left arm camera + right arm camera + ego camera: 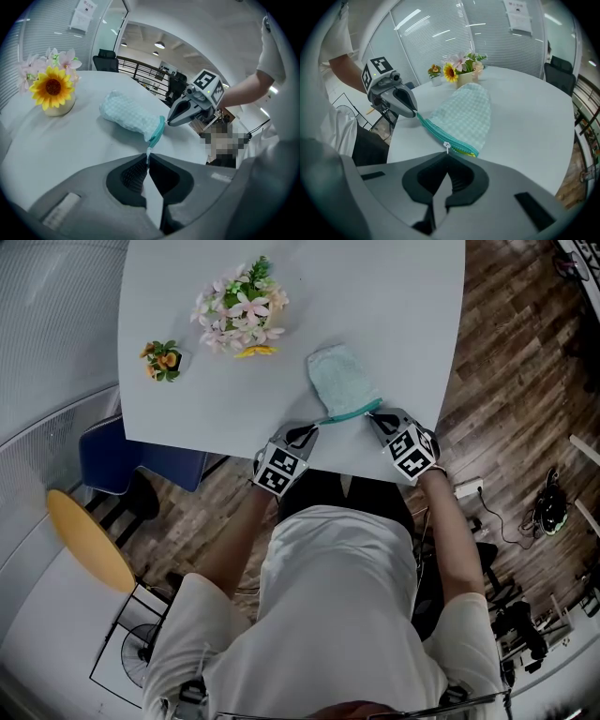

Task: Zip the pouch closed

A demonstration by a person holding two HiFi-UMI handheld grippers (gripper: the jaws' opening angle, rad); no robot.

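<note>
Table [394, 296] — white, bearing pouch [342, 381] (flowers [239, 310] beside) — stands over wood-plank floor [506, 362].

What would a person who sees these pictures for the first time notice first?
A teal checked pouch lies at the near edge of the white table, held between two grippers. The left gripper is shut on the pouch's zipper end, and the right gripper is shut on the zipper pull. Farther back on the table stands a flower arrangement.

White table [394, 296], teal pouch [341, 379], flower vase [240, 313], small plant [163, 360]
</note>
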